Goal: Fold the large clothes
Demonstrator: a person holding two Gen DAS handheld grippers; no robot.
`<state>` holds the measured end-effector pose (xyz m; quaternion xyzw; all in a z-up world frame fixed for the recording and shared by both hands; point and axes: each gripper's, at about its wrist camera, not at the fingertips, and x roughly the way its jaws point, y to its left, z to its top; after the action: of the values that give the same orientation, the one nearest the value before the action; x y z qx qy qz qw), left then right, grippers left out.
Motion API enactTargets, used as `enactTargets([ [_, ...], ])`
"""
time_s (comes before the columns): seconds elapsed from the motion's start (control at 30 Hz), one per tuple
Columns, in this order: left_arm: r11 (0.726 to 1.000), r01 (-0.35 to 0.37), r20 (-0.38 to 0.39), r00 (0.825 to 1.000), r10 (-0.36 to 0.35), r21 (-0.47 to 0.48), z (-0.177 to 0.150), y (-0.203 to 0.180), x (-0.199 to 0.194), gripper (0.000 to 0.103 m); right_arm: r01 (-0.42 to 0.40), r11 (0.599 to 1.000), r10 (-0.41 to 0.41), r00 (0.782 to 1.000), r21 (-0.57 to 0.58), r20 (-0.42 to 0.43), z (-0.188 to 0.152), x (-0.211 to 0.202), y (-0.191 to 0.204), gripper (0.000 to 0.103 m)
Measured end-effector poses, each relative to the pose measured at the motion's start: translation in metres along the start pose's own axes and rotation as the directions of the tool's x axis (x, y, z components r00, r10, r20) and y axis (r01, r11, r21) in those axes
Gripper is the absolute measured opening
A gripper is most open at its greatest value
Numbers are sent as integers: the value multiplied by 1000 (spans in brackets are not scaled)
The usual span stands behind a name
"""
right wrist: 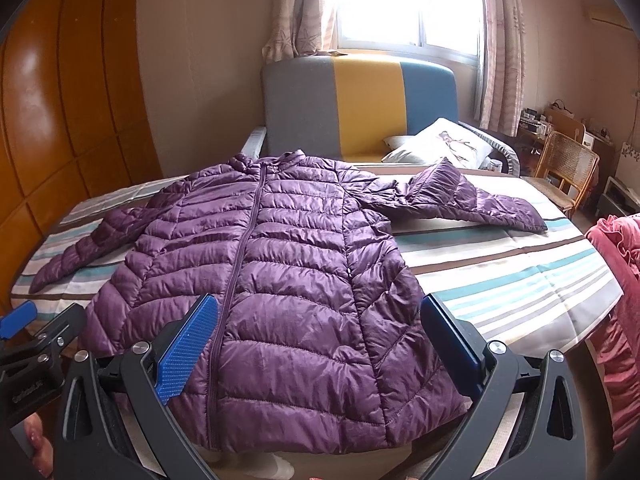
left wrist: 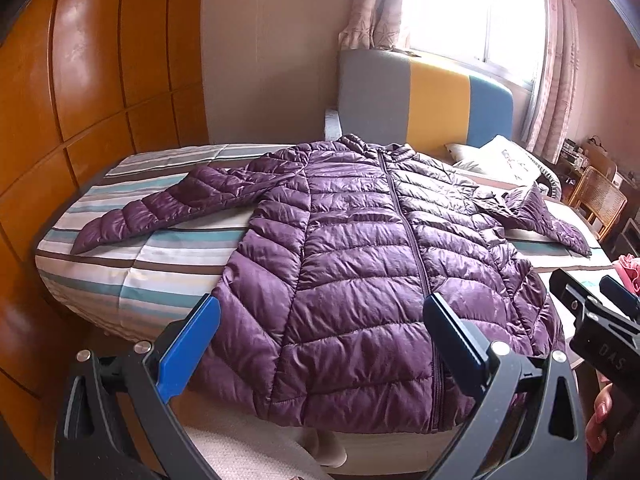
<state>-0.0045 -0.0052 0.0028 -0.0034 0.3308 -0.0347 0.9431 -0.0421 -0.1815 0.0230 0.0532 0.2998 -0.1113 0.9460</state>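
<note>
While I look along my left gripper, its blue-padded fingers stand spread wide with nothing between them, above the hem of the quilted purple puffer jacket. That jacket lies front up and zipped on the striped bedsheet, collar toward twelve o'clock, one sleeve out toward nine, the other bent toward three. My right gripper shows at three o'clock, just beside the hem corner.

From the right wrist view, my right gripper is likewise spread and holds nothing, over the jacket hem. A red cloth hangs at three o'clock; my left gripper peeks in at eight.
</note>
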Motion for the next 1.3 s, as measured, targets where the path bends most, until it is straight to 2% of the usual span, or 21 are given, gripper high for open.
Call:
enactTargets([
  [1.3,1000,19,5,1000,-19,-13,0,0,-1,101,-8,1000,8,1000,-8,-14,0,2,2,100],
])
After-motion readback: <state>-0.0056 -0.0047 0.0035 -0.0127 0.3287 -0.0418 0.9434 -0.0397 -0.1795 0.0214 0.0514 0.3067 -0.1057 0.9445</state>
